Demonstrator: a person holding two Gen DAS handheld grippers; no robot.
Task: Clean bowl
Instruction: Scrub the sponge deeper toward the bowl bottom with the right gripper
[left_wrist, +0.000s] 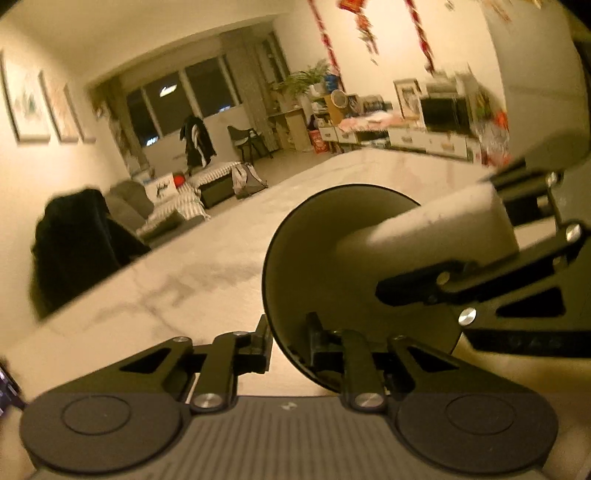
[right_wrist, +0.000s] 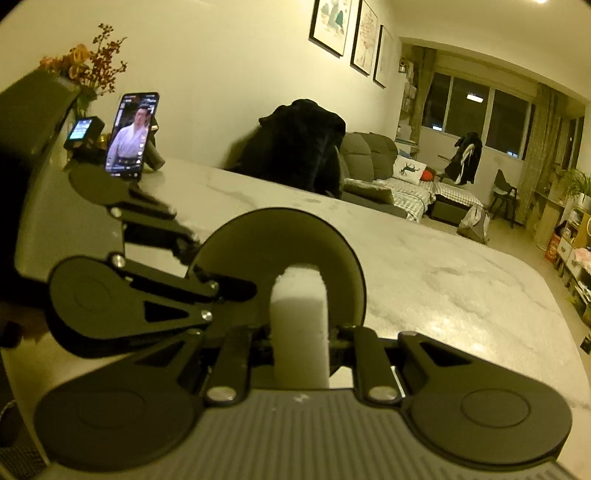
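A dark round bowl (left_wrist: 325, 266) is tipped up on its edge over the marble table (left_wrist: 177, 280), its hollow facing the right gripper. My left gripper (left_wrist: 290, 341) is shut on the bowl's near rim, one finger outside and one inside. From the right, my right gripper (left_wrist: 461, 236) reaches in, shut on a white sponge block (left_wrist: 436, 221) whose end lies against the bowl's inside. In the right wrist view the sponge (right_wrist: 299, 317) sticks out from the right gripper (right_wrist: 299, 339) into the bowl (right_wrist: 273, 240), and the left gripper (right_wrist: 199, 262) clamps the bowl's left rim.
A phone (right_wrist: 133, 136) on a stand, a small screen device (right_wrist: 83, 129) and a vase of flowers (right_wrist: 85, 66) stand at the table's far left corner. A chair draped in a dark coat (right_wrist: 299, 147) is at the far edge. The tabletop (right_wrist: 443, 280) extends to the right.
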